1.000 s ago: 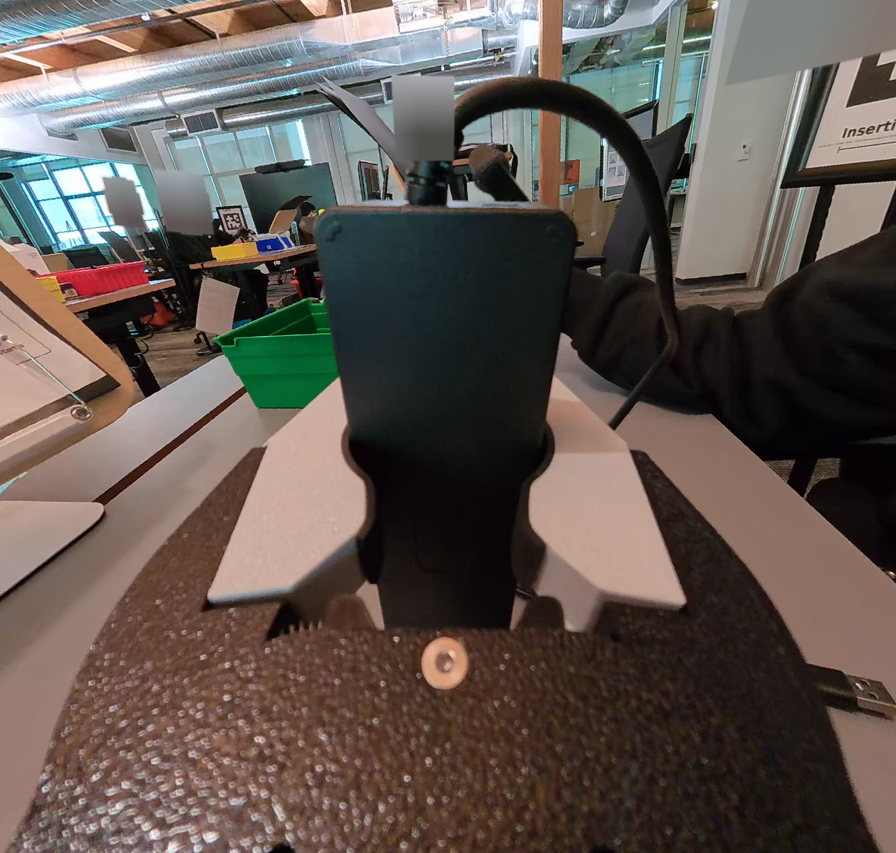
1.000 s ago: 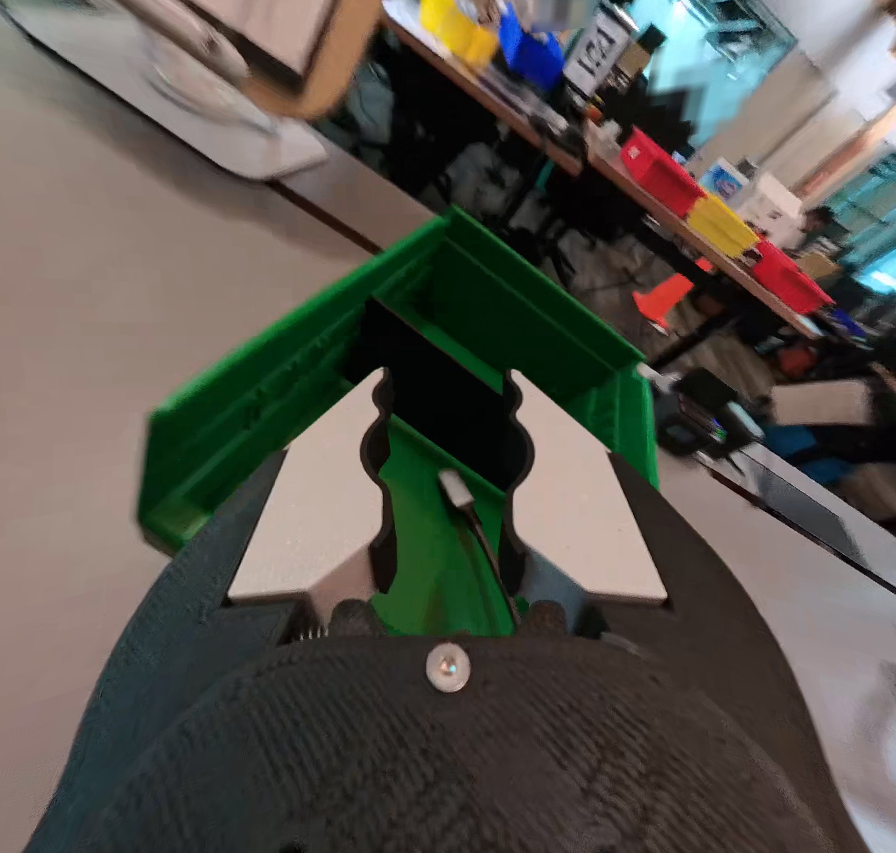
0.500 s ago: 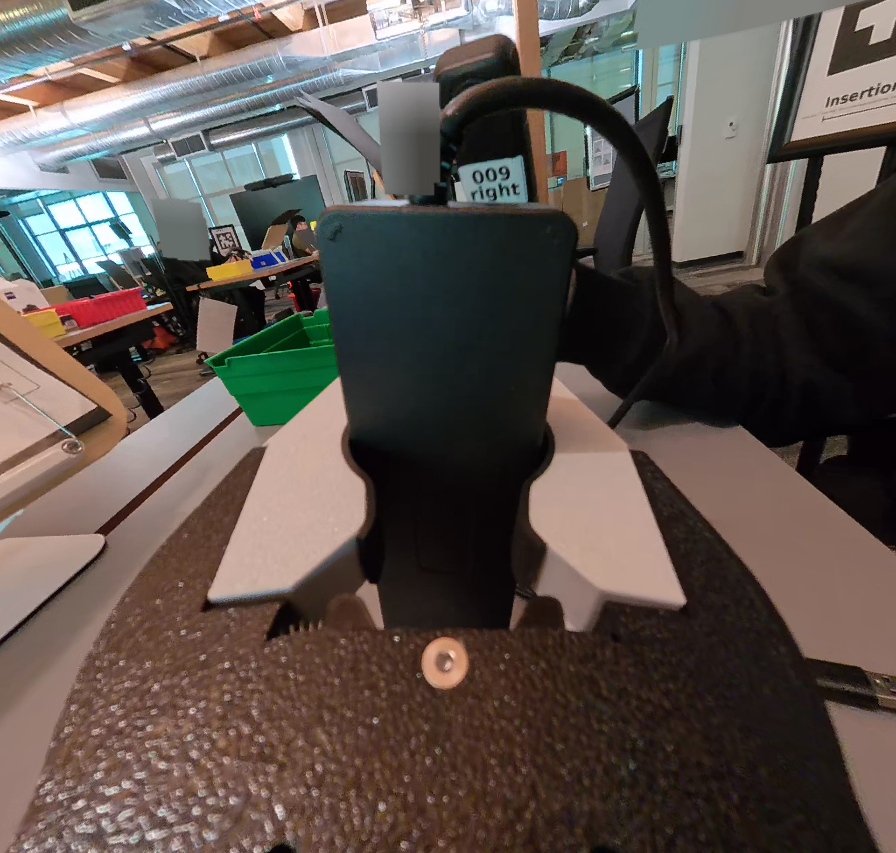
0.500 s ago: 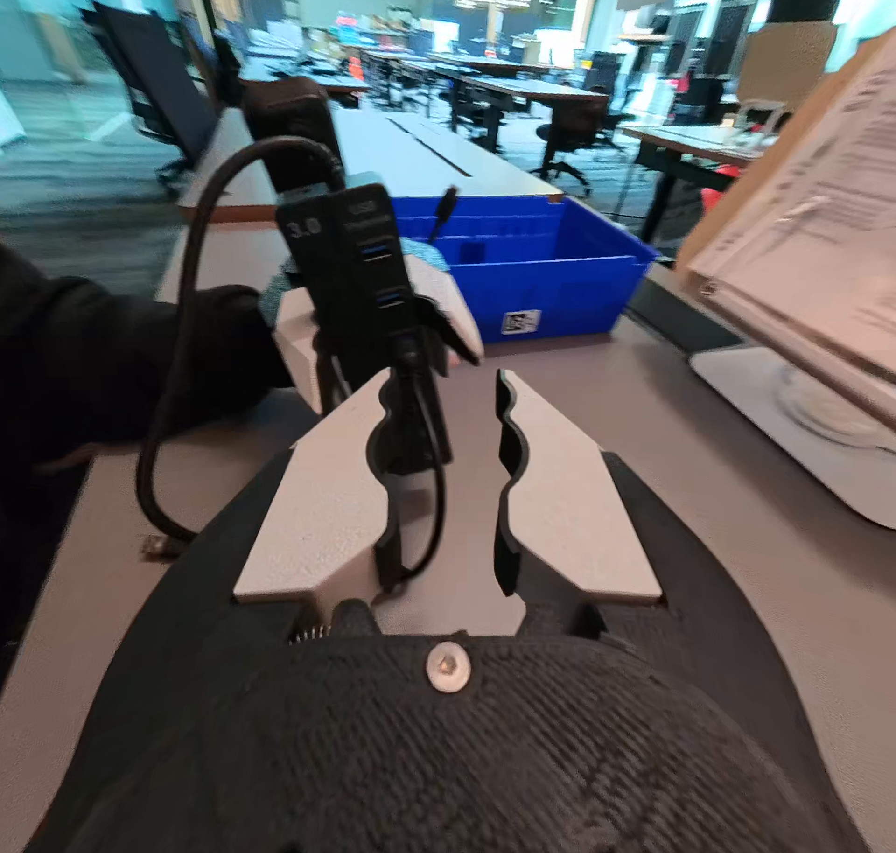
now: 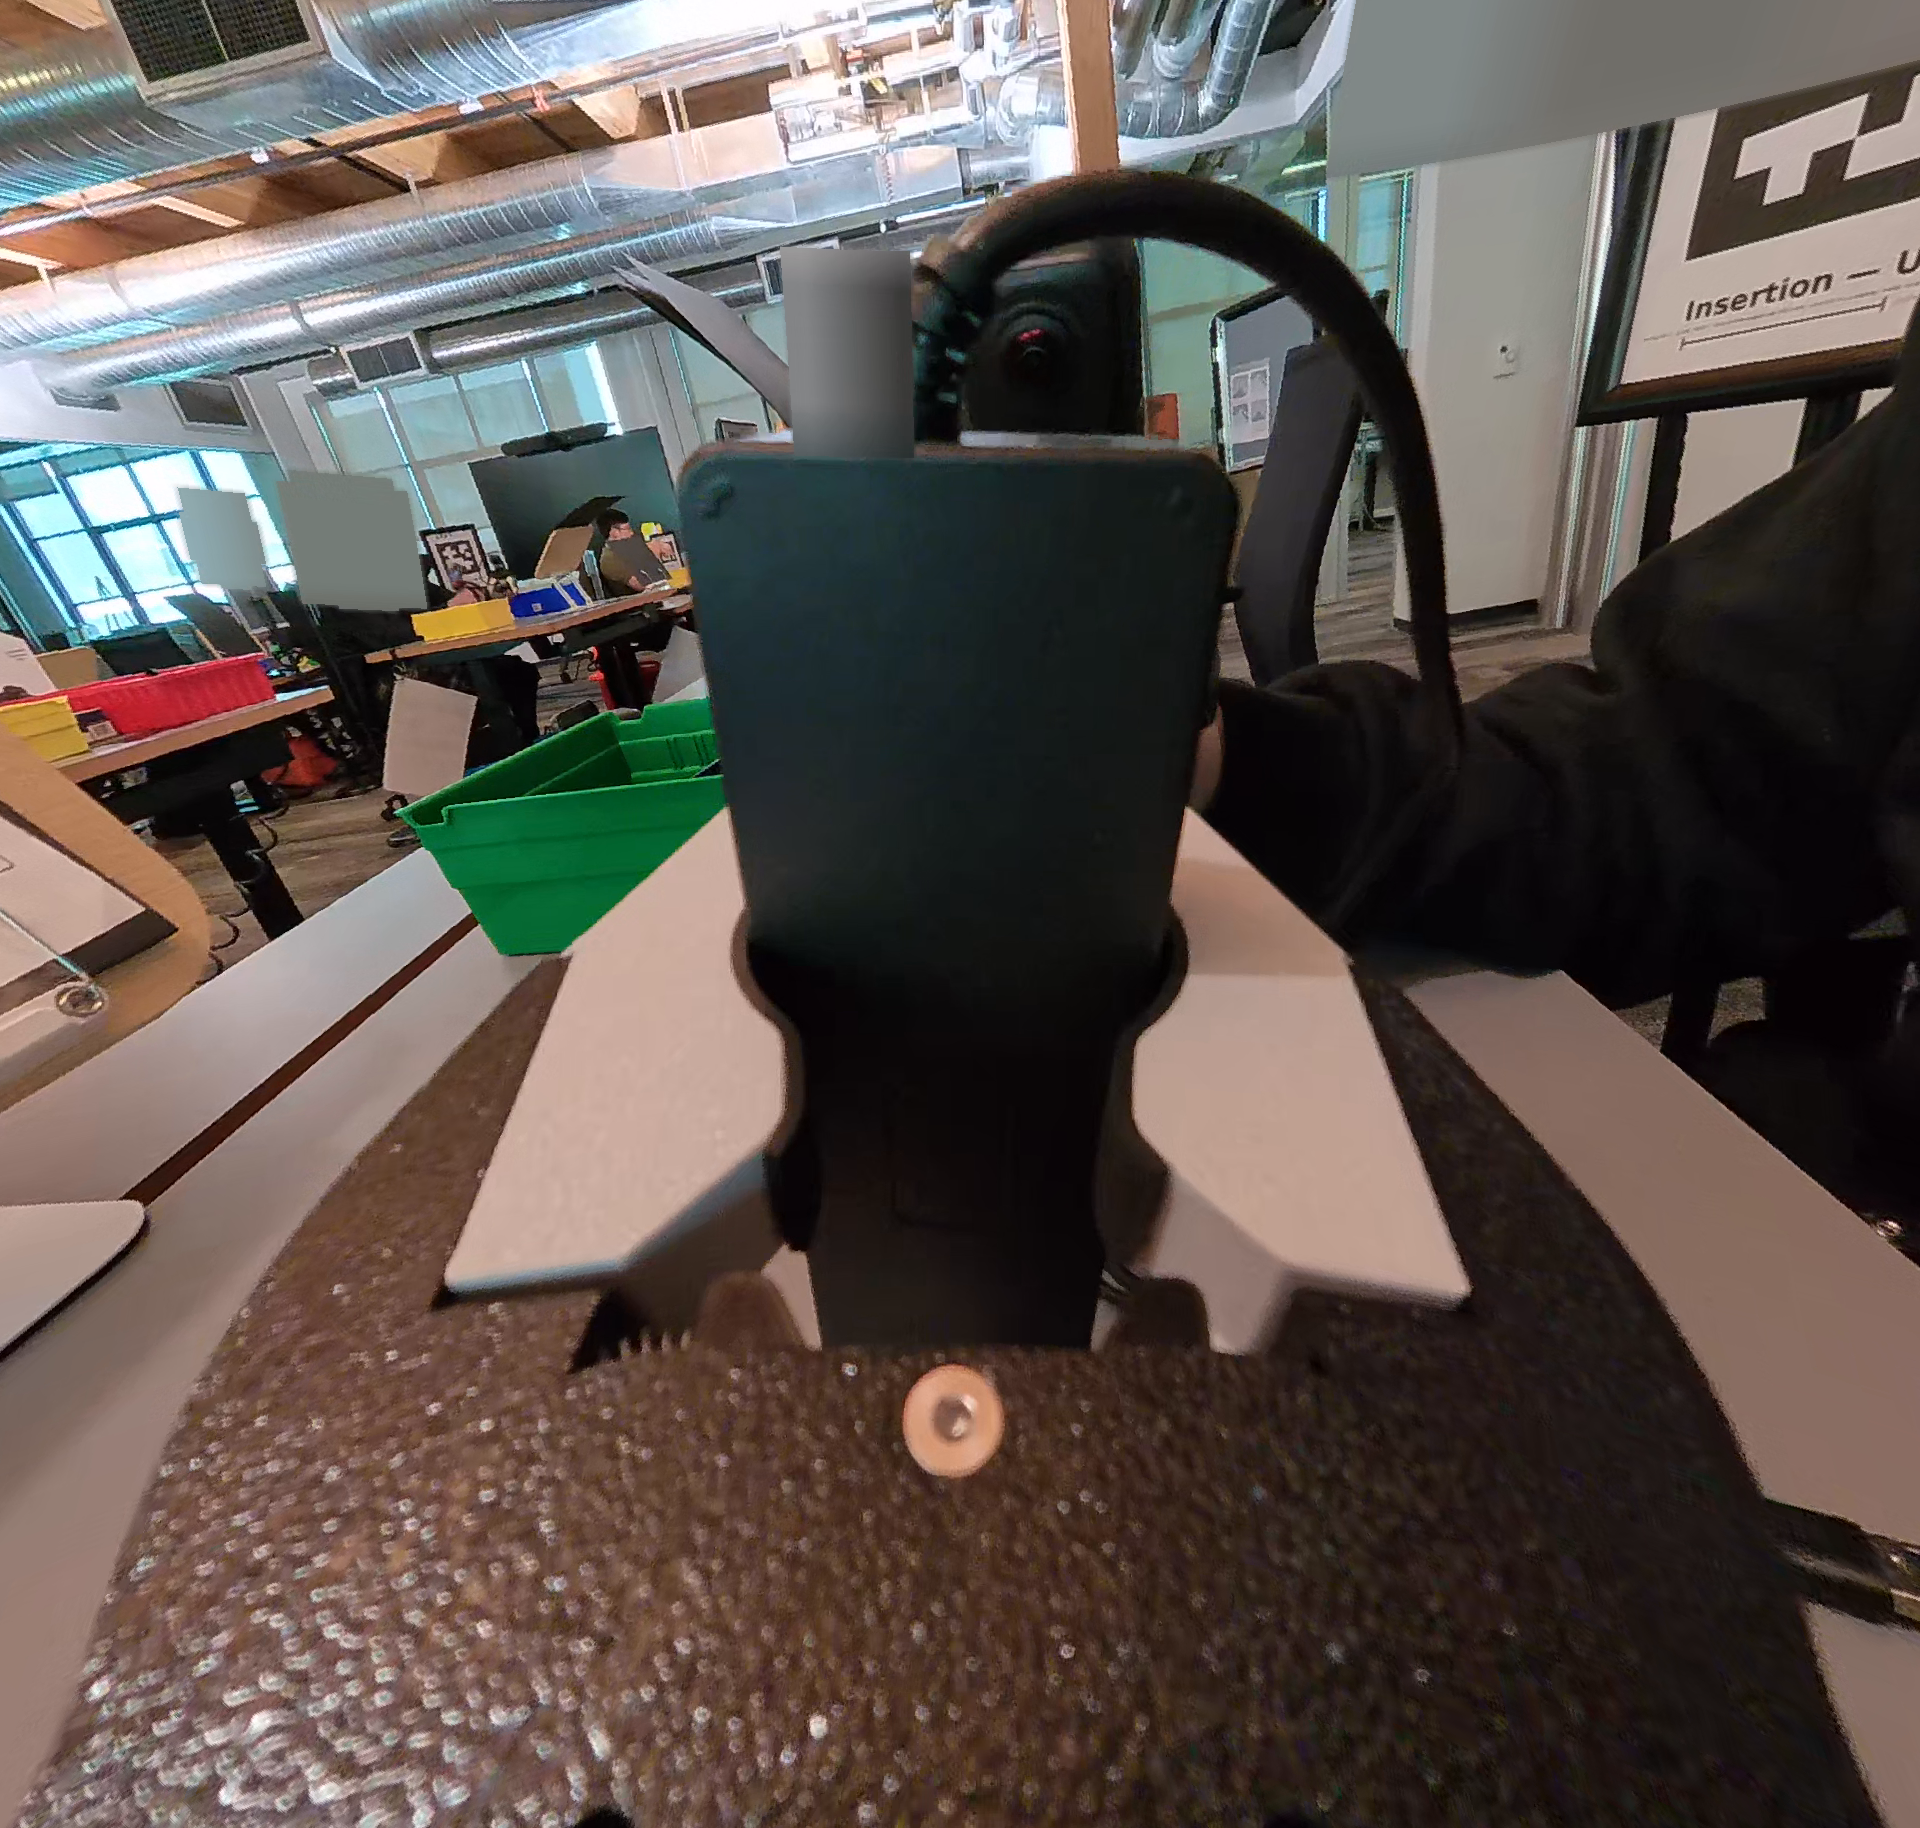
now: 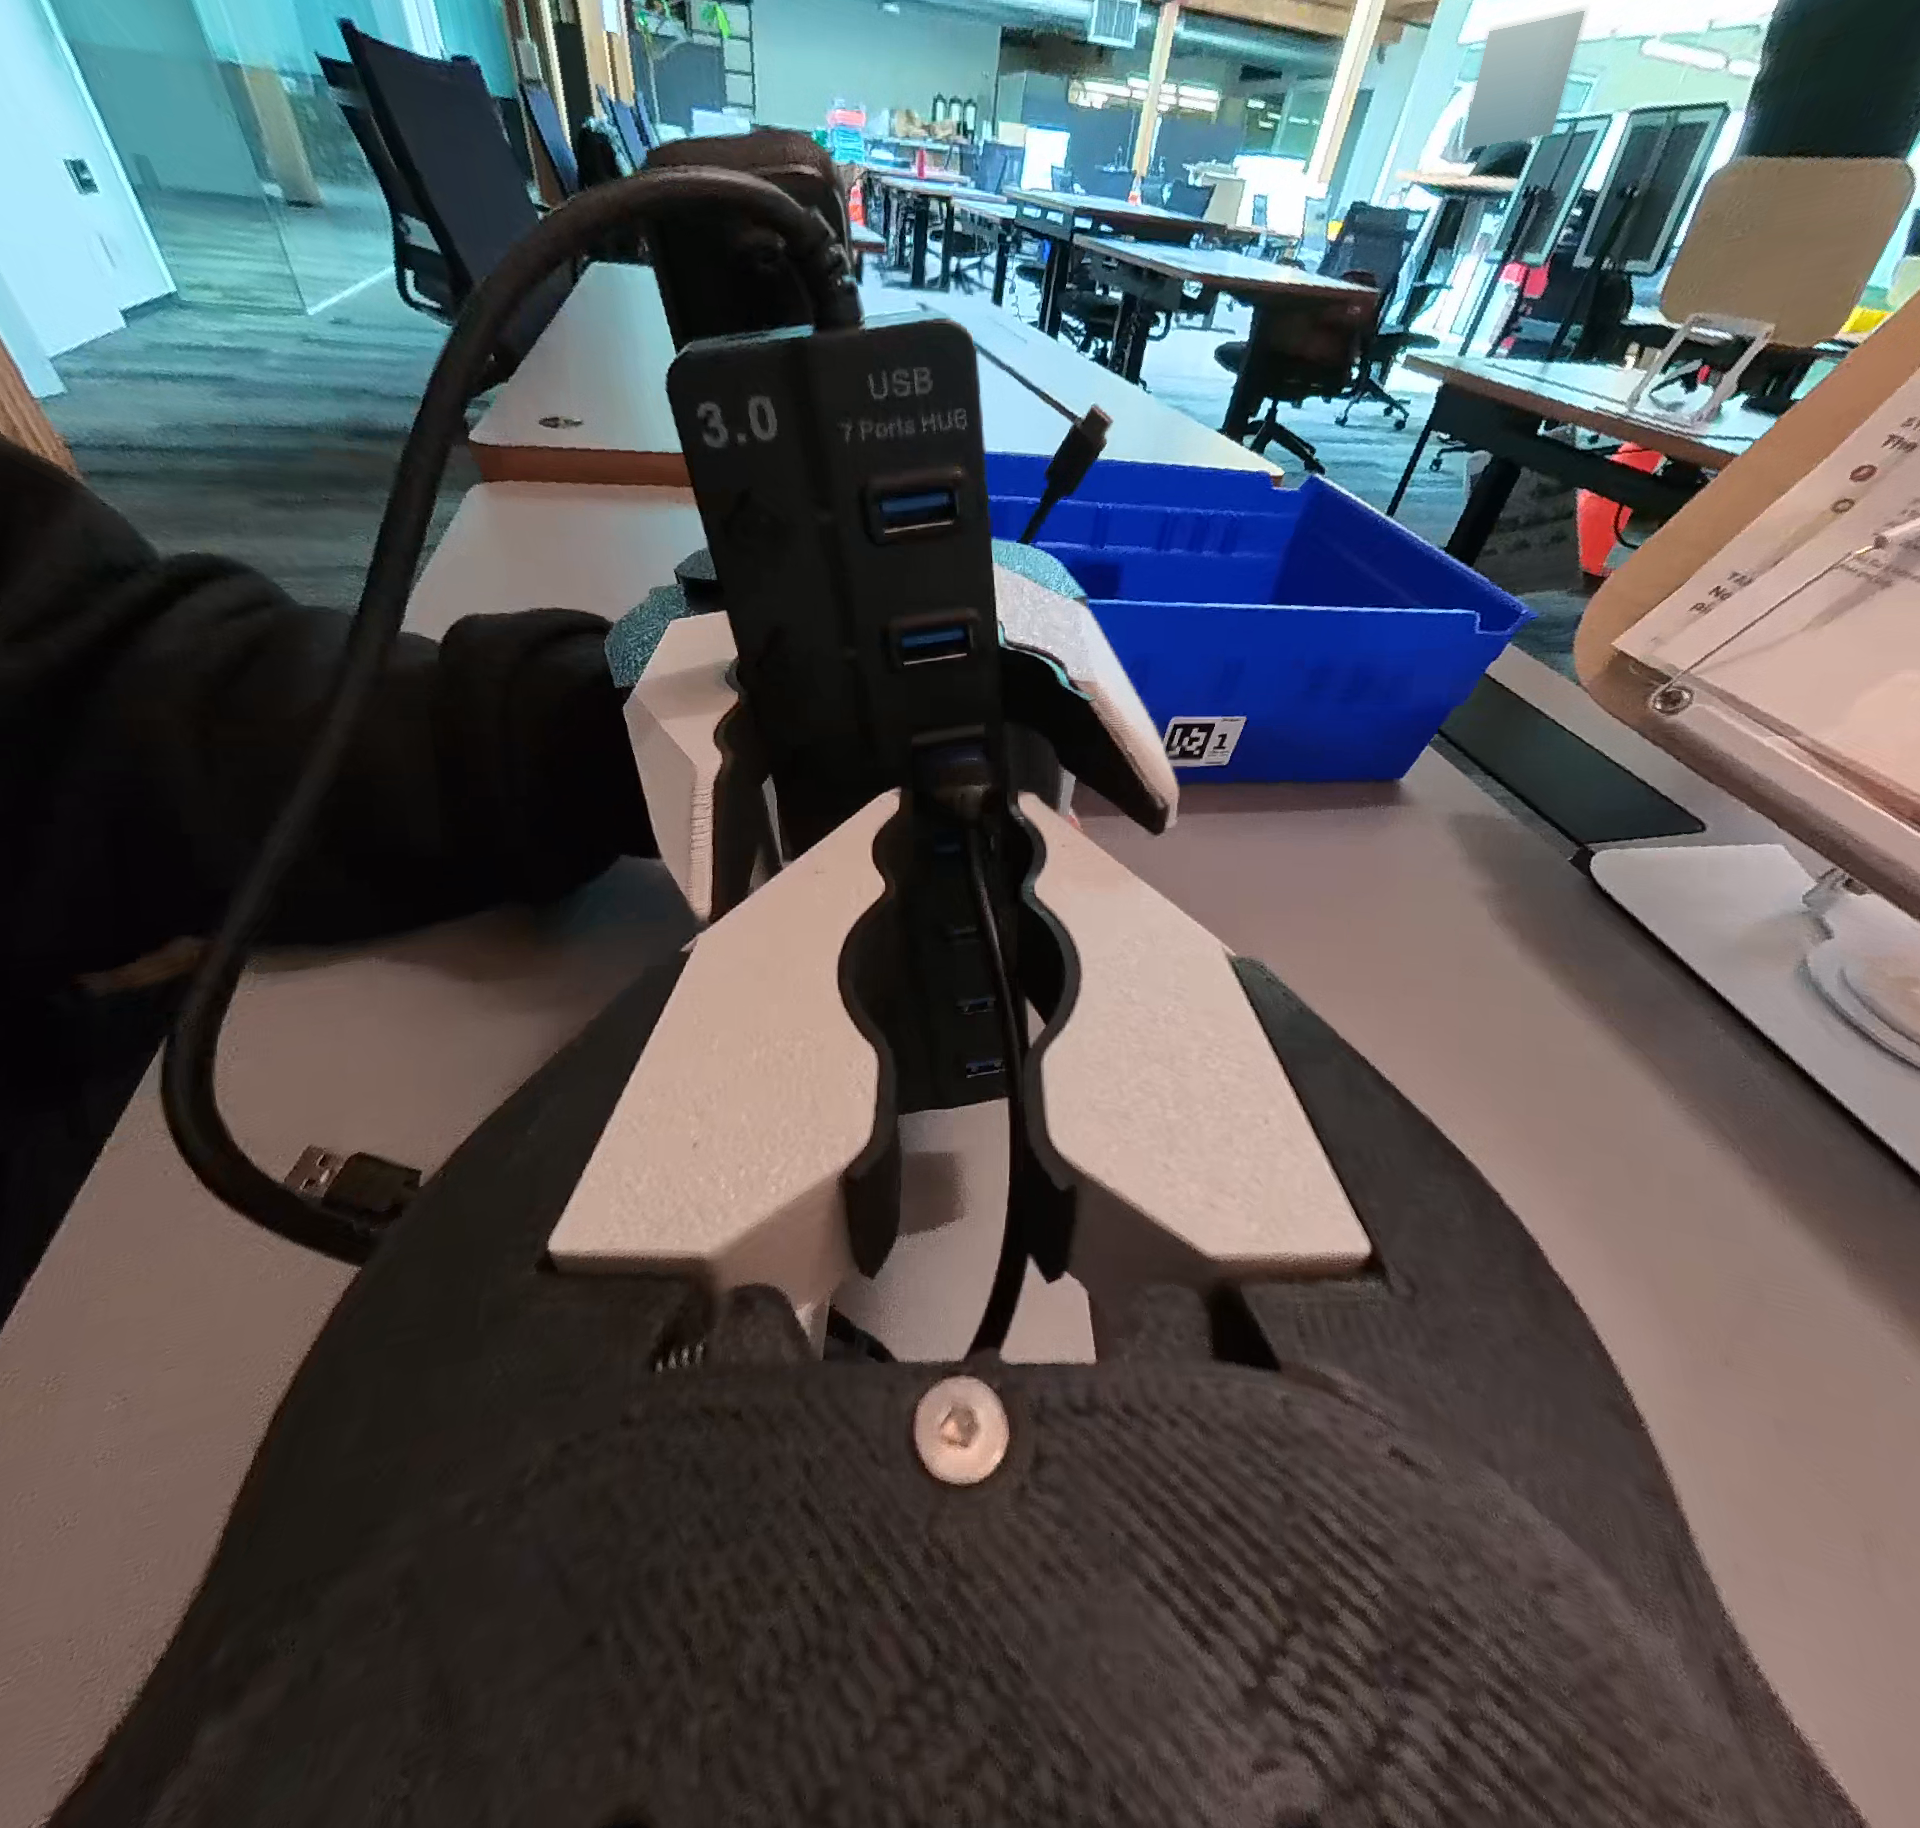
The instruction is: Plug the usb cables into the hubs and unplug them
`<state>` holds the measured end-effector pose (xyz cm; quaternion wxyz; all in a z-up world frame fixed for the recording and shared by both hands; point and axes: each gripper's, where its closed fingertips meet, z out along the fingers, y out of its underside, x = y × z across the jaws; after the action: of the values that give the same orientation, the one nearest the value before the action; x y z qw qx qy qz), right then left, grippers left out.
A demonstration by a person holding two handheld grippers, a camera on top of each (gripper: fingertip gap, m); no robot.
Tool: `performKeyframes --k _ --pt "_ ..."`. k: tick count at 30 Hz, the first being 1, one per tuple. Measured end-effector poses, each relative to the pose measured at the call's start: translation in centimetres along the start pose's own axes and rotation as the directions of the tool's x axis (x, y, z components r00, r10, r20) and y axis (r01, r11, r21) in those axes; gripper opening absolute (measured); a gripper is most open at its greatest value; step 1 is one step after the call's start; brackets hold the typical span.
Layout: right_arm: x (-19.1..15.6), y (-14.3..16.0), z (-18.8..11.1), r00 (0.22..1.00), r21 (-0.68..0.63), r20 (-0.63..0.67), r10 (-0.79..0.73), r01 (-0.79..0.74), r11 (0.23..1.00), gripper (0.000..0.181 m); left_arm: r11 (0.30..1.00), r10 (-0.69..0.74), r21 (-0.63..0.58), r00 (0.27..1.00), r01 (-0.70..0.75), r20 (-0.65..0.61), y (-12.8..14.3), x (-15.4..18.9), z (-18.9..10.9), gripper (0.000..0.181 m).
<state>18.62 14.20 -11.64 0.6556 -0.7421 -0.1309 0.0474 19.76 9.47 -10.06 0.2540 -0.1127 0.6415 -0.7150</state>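
Right now my left gripper (image 5: 961,1030) is pinching the black USB hub (image 6: 852,573) upright over the grey table (image 6: 1455,999), port face turned toward my right gripper (image 6: 956,833); the hub's own thick cable (image 6: 312,843) loops down to a loose plug lying on the table; the right fingers (image 6: 748,1082) sit narrowly apart around a thin cable (image 6: 1003,1051) whose plug sits at the third port down, and I cannot tell whether they actually grip it. I judge this the seating or pulling moment; I should keep the left hold rigid, move the right straight along the port axis, avoid twisting, and mind that the thin cable does not snag. Blue bin (image 6: 1299,635) stands behind, green bin (image 5: 561,843) on the other side.
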Motion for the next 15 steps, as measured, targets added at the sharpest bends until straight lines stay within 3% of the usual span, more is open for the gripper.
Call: performKeyframes --k 15 --pt "0.20 -0.46 -0.07 1.000 0.039 -0.011 0.009 -0.009 0.999 0.020 0.998 -0.060 0.023 0.998 0.060 -0.020 -0.37 0.11 -0.04 0.061"
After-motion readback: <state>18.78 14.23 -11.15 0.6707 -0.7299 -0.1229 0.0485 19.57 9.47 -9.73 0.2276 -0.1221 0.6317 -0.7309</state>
